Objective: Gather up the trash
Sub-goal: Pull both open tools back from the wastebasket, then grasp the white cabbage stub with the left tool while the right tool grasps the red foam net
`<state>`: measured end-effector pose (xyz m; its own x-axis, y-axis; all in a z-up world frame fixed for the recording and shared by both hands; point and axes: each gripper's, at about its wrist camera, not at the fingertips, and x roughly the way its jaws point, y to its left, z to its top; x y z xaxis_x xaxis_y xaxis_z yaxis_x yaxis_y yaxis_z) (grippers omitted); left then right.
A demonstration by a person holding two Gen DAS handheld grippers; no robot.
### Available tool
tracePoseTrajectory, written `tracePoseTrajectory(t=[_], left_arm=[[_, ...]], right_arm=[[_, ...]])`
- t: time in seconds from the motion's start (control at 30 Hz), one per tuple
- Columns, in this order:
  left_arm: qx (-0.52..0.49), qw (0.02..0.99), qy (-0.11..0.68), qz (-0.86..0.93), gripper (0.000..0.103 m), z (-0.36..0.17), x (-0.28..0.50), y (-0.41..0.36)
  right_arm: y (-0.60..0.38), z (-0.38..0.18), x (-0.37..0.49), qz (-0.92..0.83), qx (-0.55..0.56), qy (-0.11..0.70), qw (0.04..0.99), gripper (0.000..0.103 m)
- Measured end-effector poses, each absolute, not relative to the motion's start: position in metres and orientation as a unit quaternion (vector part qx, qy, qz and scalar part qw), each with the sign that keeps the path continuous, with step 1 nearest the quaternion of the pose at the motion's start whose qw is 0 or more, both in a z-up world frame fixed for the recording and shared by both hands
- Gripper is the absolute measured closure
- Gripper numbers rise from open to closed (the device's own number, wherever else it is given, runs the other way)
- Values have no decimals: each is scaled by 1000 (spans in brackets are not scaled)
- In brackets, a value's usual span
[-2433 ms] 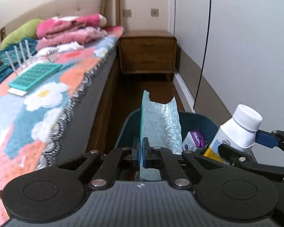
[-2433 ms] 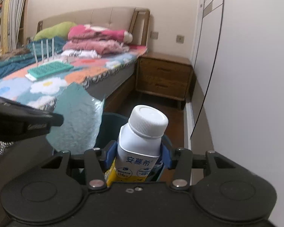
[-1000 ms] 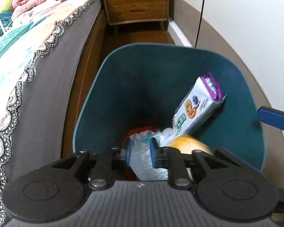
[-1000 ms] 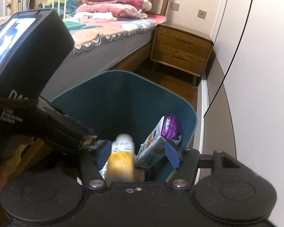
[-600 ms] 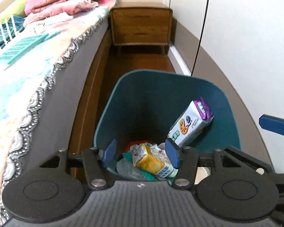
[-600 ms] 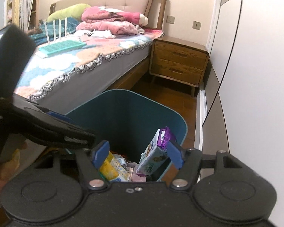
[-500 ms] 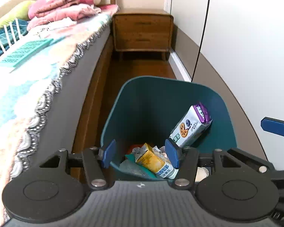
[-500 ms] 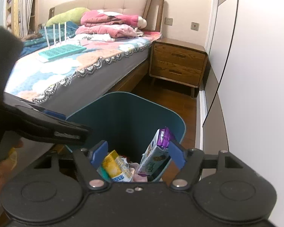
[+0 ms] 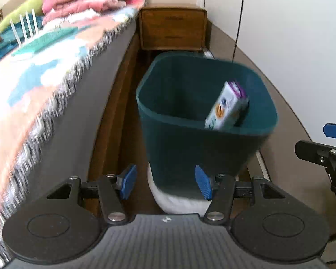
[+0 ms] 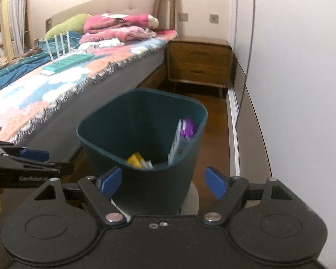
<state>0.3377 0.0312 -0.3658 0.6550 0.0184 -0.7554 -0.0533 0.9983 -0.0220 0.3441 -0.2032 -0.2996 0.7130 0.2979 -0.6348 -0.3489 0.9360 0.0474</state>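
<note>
Teal bin [image 10: 145, 186] on wooden floor [image 10: 215, 139] beside bed [image 10: 82, 83]

Teal bin [image 10: 145, 181] upright on floor w/ purple-top carton [image 10: 182, 136] leaning inside, yellow bottle [image 10: 135, 159] at bottom.

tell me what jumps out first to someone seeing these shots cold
The teal bin on the wooden floor between the bed and the white wardrobe, with a purple-topped carton leaning against its inner wall. Both grippers, left and right, hang empty before it, the right's jaws opening.
</note>
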Motion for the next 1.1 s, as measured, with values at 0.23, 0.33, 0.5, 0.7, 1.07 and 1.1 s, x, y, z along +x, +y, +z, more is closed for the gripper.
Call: tracePoseTrajectory(t=[0.23, 0.33, 0.5, 0.7, 1.07, 1.1], left_arm=[[-25, 887, 461, 14, 30, -440, 314, 22], [-27, 874, 485, 14, 30, -476, 306, 16], [-37, 846, 532, 0, 25, -541, 294, 4], [-61, 808, 586, -4, 25, -614, 288, -13], [-53, 777, 628, 3, 25, -714, 284, -36], [-47, 777, 628, 1, 25, -720, 283, -39]], right_arm=[[-224, -383, 329, 126, -33, 401, 907, 14], [-227, -421, 322, 117, -40, 419, 900, 8], [-220, -483, 316, 147, -71, 452, 877, 1], [-212, -547, 315, 162, -85, 496, 849, 0], [-217, -626, 317, 167, -52, 549, 817, 2], [-217, -631, 318, 165, -47, 551, 816, 2]])
